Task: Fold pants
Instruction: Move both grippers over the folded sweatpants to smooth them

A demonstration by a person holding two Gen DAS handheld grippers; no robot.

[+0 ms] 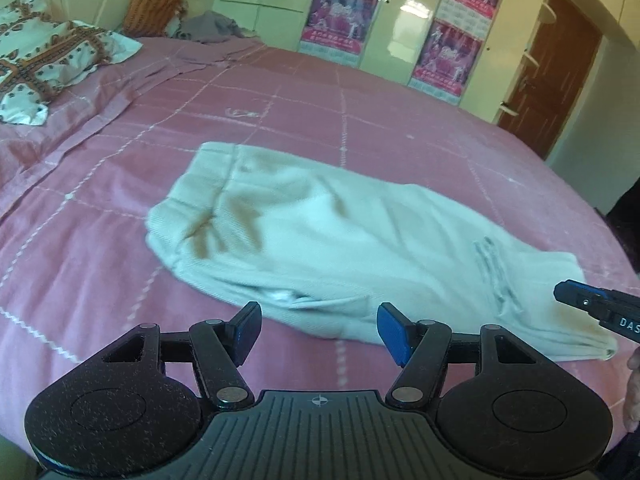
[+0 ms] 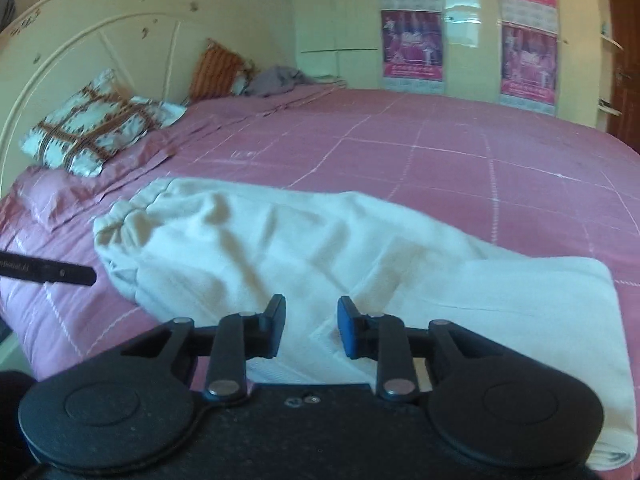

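Cream-white pants (image 1: 332,240) lie folded lengthwise on the pink bedspread (image 1: 120,280), waistband toward the pillows and leg ends toward the right. They also show in the right wrist view (image 2: 320,248). My left gripper (image 1: 318,330) is open and empty, hovering just short of the pants' near edge. My right gripper (image 2: 311,328) is open and empty over the near edge of the legs. Its fingertips (image 1: 576,294) enter the left wrist view at the right, by the leg ends. The left gripper's finger (image 2: 60,274) shows at the left of the right wrist view, near the waistband.
A patterned pillow (image 1: 44,60) and an orange cushion (image 1: 154,4) lie at the bed's head, with a grey garment (image 1: 212,28) beside them. Wardrobe doors with pink posters (image 1: 340,12) stand behind the bed. A brown door (image 1: 556,68) is at the right.
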